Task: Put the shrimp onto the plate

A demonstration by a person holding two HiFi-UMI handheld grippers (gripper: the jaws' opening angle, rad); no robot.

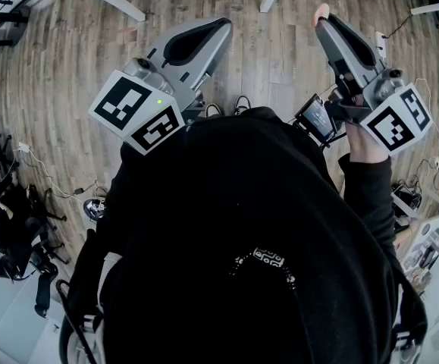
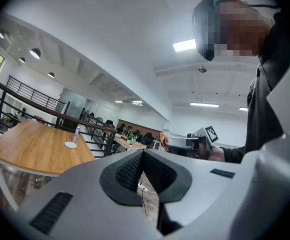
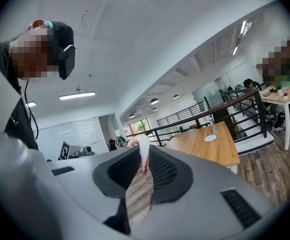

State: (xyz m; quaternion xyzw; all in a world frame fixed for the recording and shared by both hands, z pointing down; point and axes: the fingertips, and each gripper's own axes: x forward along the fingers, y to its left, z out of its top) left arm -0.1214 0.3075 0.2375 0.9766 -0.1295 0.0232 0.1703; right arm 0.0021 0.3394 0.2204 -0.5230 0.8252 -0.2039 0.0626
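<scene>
A pale pink shrimp point(image 3: 142, 153) is pinched upright between the tips of my right gripper point(image 3: 143, 156), which is shut on it. In the head view its pink end point(image 1: 321, 10) pokes out past the right gripper point(image 1: 324, 21), held up at the right above the floor. The left gripper view shows the same shrimp point(image 2: 164, 141) from the side. My left gripper point(image 2: 143, 152) is shut with nothing in it, raised at the left point(image 1: 221, 26). A small white plate point(image 3: 210, 138) lies far off on a wooden table point(image 3: 205, 146), also visible as the plate point(image 2: 70, 145) in the left gripper view.
A bottle point(image 3: 213, 128) stands by the plate. Black railings point(image 2: 29, 96) run behind the wooden table point(image 2: 34, 151). Below me is wood-plank floor point(image 1: 67, 67) with table legs point(image 1: 120, 2) and cables point(image 1: 45, 177). People sit at a far table point(image 3: 285, 91).
</scene>
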